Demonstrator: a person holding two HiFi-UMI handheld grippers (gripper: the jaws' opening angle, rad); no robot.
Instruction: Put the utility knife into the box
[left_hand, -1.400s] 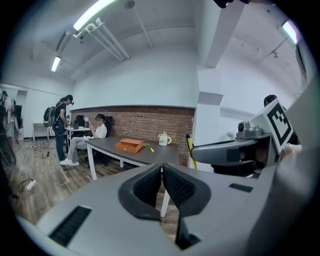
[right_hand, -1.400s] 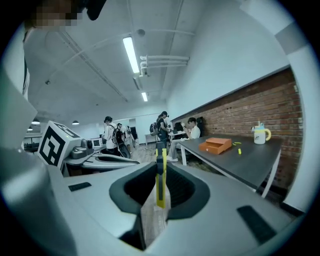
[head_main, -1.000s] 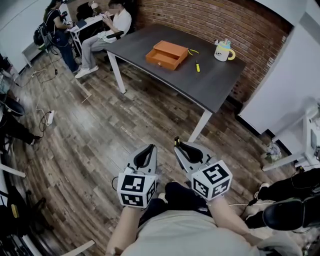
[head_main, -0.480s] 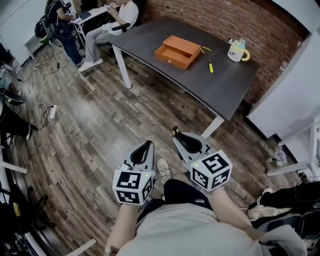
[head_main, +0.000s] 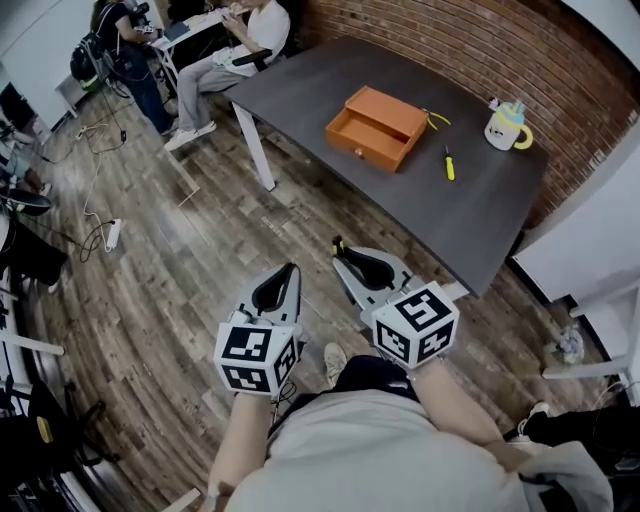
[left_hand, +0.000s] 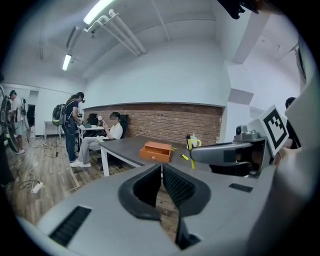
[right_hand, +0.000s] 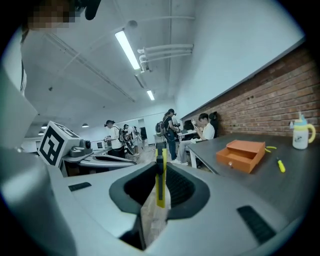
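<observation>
The dark table (head_main: 300, 95) looks larger and nearer in the head view than a second ago. The person is walking up to it, with both grippers carried out in front over the wood floor (head_main: 180, 260). Toward the table's far side, the orange box (head_main: 378, 127) lies with its drawer pulled open. I judge the carry nearly done and the drop not yet begun.

The left gripper (head_main: 285, 280) has its fingers pressed together on nothing. The right gripper (head_main: 350, 262) is clamped on the utility knife (right_hand: 160, 180), which stands upright between its pads. From above only a yellow tip of the knife peeks out, while the right gripper view shows its yellow handle plainly. A small screwdriver (head_main: 449, 163) lies right of the box.
</observation>
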